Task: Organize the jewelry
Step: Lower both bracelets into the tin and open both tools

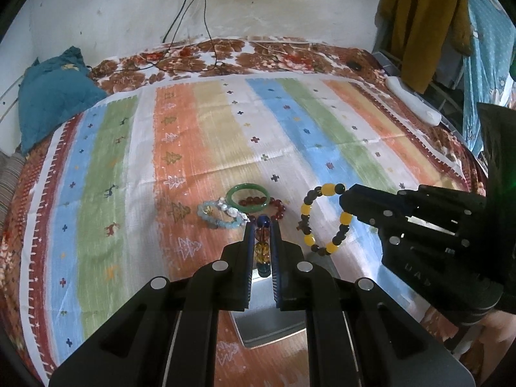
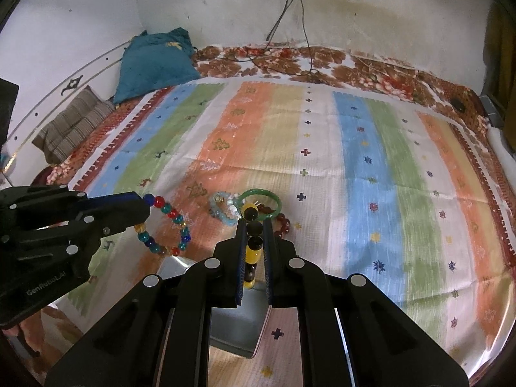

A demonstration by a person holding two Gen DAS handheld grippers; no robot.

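My left gripper (image 1: 262, 225) is shut on a multicoloured glass-bead bracelet (image 1: 262, 245), which hangs as a loop in the right wrist view (image 2: 167, 229). My right gripper (image 2: 253, 222) is shut on a yellow-and-black bead bracelet (image 2: 252, 251), seen hanging as a loop in the left wrist view (image 1: 322, 219). Both are held above a shiny metal tray (image 1: 271, 325), which also shows in the right wrist view (image 2: 235, 325). On the striped cloth beyond lie a green bangle (image 1: 247, 197), a pale blue bead bracelet (image 1: 219, 216) and a dark red bead bracelet (image 1: 277, 208).
The striped cloth (image 1: 290, 135) covers a bed with a floral sheet (image 1: 225, 54). A teal pillow (image 1: 51, 96) lies at the back left, a striped cushion (image 2: 71, 125) beside it. Cables (image 1: 193, 32) hang from a wall socket. Clothes (image 1: 425, 22) hang at the right.
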